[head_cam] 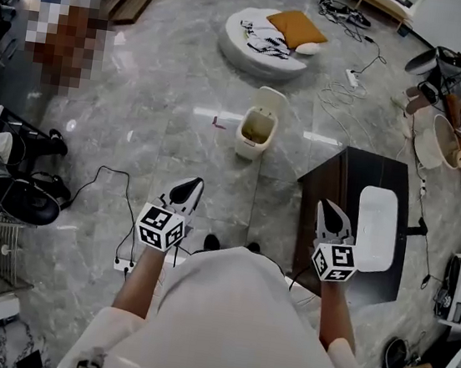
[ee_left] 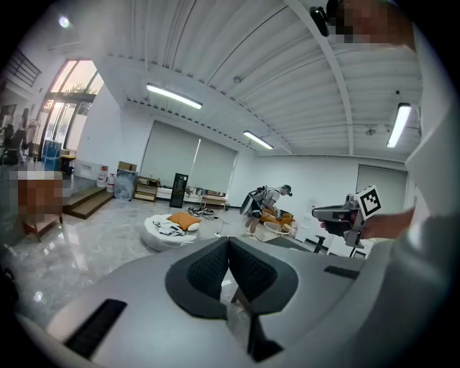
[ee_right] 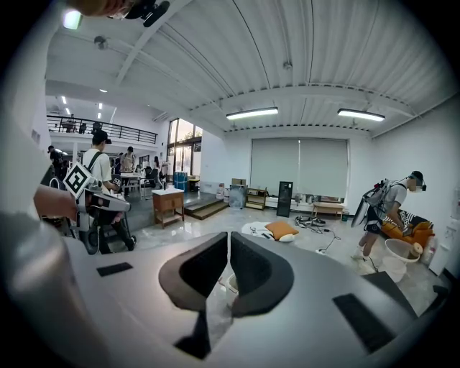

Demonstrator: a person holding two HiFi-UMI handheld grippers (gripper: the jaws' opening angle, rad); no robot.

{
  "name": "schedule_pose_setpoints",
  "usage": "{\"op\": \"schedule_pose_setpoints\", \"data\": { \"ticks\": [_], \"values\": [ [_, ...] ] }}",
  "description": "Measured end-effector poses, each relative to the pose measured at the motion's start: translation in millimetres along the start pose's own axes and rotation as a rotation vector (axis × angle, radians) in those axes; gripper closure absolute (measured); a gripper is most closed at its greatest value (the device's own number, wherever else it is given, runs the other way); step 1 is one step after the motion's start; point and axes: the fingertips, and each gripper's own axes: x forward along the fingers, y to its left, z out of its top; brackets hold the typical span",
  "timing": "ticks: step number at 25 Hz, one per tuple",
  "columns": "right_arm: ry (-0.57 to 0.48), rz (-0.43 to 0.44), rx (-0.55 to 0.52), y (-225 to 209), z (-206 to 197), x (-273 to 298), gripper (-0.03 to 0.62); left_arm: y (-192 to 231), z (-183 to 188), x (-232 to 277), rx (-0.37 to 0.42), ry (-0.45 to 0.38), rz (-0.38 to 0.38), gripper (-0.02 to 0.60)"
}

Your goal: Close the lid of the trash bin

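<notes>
In the head view the cream trash bin stands on the grey marble floor ahead of me. Its lid is swung up and leans back, and the inside shows. My left gripper hangs well short of the bin, to its lower left, jaws shut with nothing between them. My right gripper is level with it, over the edge of a dark table, also shut and empty. The left gripper view shows the left gripper with its pads together. In the right gripper view the right gripper looks the same.
A dark table with a white tray stands right of the bin. A round white cushion with an orange pillow lies beyond it. A black cable crosses the floor at left. A person stands far right.
</notes>
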Motion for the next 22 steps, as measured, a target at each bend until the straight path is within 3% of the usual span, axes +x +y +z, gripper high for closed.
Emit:
{"op": "schedule_pose_setpoints", "data": {
  "ticks": [22],
  "values": [
    [0.021, -0.041, 0.001, 27.7, -0.8, 10.5, 0.559, 31.6, -1.5, -5.5, 0.012, 0.015, -0.051, 0.563]
  ]
}}
